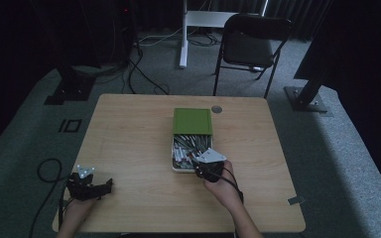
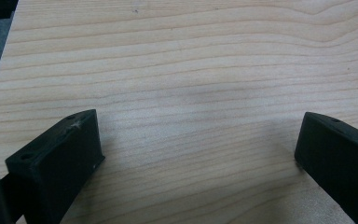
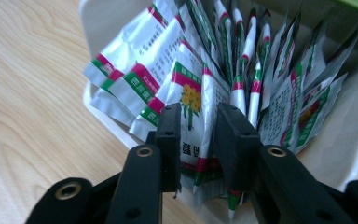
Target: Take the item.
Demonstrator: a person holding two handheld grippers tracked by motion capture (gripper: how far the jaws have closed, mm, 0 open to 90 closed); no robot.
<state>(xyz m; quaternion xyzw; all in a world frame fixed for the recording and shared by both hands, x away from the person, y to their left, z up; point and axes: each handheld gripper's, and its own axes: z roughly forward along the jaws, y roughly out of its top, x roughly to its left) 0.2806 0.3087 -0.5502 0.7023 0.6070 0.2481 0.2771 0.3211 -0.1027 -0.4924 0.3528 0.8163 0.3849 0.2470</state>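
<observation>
A white box (image 1: pixel 174 161) with its green lid (image 1: pixel 192 121) tipped back stands at the table's middle, packed with several silver sachets printed in green, red and yellow. My right gripper (image 1: pixel 202 167) reaches into the box's near end. In the right gripper view its jaws (image 3: pixel 199 126) press from both sides on one upright sachet (image 3: pixel 193 100), with others fanned around it inside the box wall (image 3: pixel 100 18). My left gripper (image 1: pixel 104 187) rests at the table's front left corner, far from the box. Its jaws (image 2: pixel 196 140) stand wide open over bare wood.
The wooden table (image 1: pixel 129 134) has a small round grey disc (image 1: pixel 217 109) behind the lid. A black folding chair (image 1: pixel 250 44) and a white stand leg (image 1: pixel 182 34) are beyond the far edge. Dark frame posts stand left and right on the carpet.
</observation>
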